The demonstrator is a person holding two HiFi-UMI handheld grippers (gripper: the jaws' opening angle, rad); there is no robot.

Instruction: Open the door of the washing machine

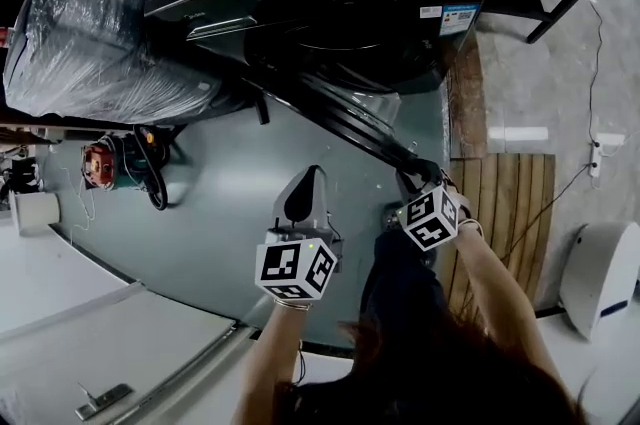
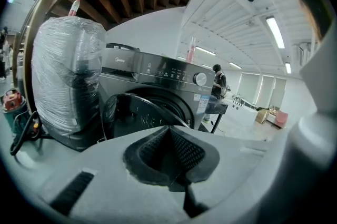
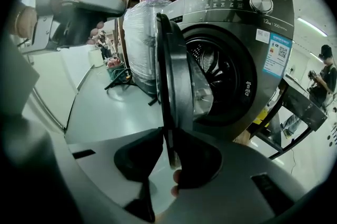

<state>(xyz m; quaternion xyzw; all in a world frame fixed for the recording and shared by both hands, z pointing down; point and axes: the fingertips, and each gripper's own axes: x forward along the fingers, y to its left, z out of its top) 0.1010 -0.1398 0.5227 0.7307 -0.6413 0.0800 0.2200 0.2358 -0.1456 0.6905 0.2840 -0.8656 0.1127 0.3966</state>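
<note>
Narrowly open right claw (image 3: 167, 137) grips door (image 3: 177, 72).

Washer (image 1: 330, 3) at back, wrapped bundle (image 1: 90, 23) just left of it, door (image 1: 350, 123) swung out over floor (image 1: 220, 213), door edge between jaws of right gripper (image 1: 420, 173), left gripper (image 1: 306, 183) apart to its left, boards (image 1: 505, 203) on floor at right.

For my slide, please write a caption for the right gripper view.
Right gripper pinching the edge of the washing machine's open door.
</note>
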